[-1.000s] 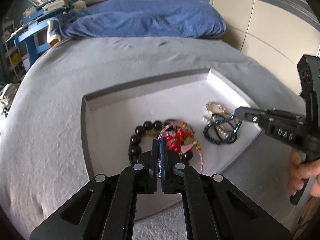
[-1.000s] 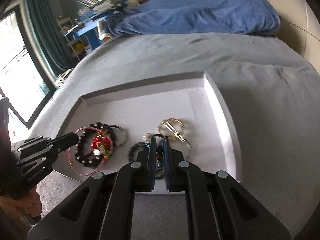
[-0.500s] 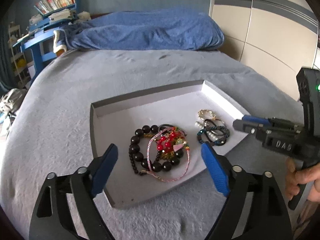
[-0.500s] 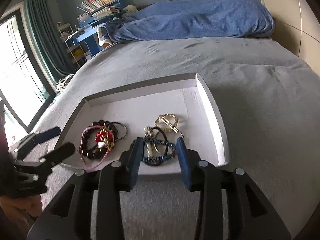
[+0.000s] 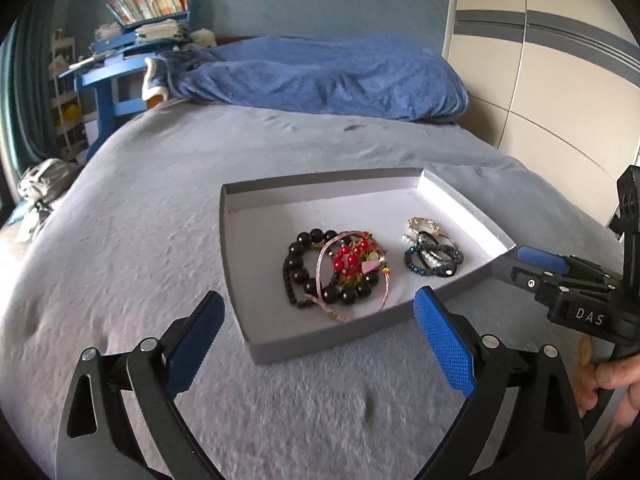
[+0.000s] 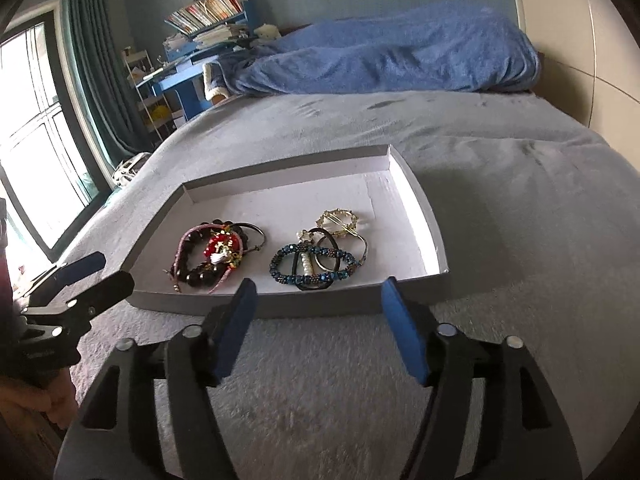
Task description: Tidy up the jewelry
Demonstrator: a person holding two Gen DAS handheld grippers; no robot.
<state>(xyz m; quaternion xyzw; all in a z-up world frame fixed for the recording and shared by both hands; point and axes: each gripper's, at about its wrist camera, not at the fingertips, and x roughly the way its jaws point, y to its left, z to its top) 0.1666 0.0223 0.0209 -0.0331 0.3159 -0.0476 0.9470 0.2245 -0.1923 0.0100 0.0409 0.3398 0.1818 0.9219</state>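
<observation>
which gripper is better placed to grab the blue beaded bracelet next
Right, probably. The right gripper is open and lined up with the blue beaded bracelet; the left gripper faces the black bead bracelet.

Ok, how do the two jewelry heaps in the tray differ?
The left heap of big black beads, pink cord and red beads is larger and more colourful; the right heap of blue beaded bands, pearls and a gold ring is flatter and finer. Both lie tangled in the shallow grey tray, ungripped.

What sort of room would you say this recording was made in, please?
Most likely a bedroom: the jewelry tray sits on a bed with a grey cover, a rumpled blue blanket lies at its far end, and a blue desk stacked with books stands beside a curtained window.
</observation>
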